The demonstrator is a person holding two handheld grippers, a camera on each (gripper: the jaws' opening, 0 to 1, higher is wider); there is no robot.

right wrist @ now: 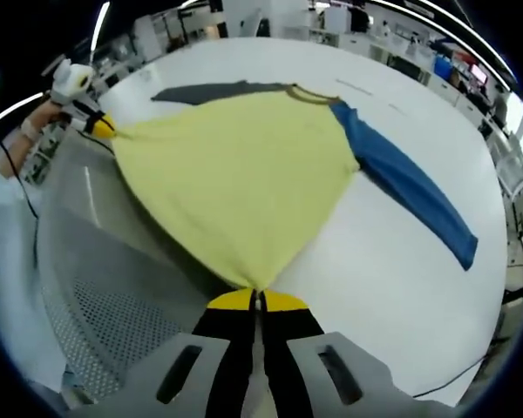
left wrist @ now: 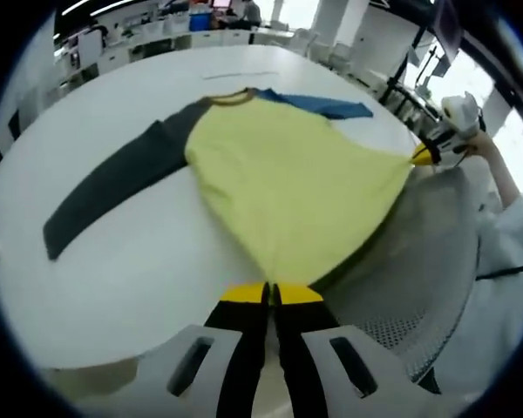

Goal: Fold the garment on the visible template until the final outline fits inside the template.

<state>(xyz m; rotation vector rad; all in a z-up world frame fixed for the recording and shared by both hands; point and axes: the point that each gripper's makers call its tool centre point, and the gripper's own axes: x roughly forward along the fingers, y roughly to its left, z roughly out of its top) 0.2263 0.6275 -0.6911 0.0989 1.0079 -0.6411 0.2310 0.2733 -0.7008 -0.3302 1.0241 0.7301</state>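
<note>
We have the yellow shirt with one dark grey and one blue sleeve [left wrist: 288, 183] flat on the white table [left wrist: 139, 270], hem corners pinched by left gripper [left wrist: 271, 294] and right gripper [right wrist: 256, 300]. Keep hem taut, lift evenly, fold toward collar.

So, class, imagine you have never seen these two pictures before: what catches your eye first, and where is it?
The yellow shirt stands out first, spread on the white table and stretched taut at its hem. The left gripper and the right gripper are each shut on a hem corner, near the table's edge. Next come the mismatched sleeves: the dark grey sleeve on one side, the blue sleeve on the other.
</note>
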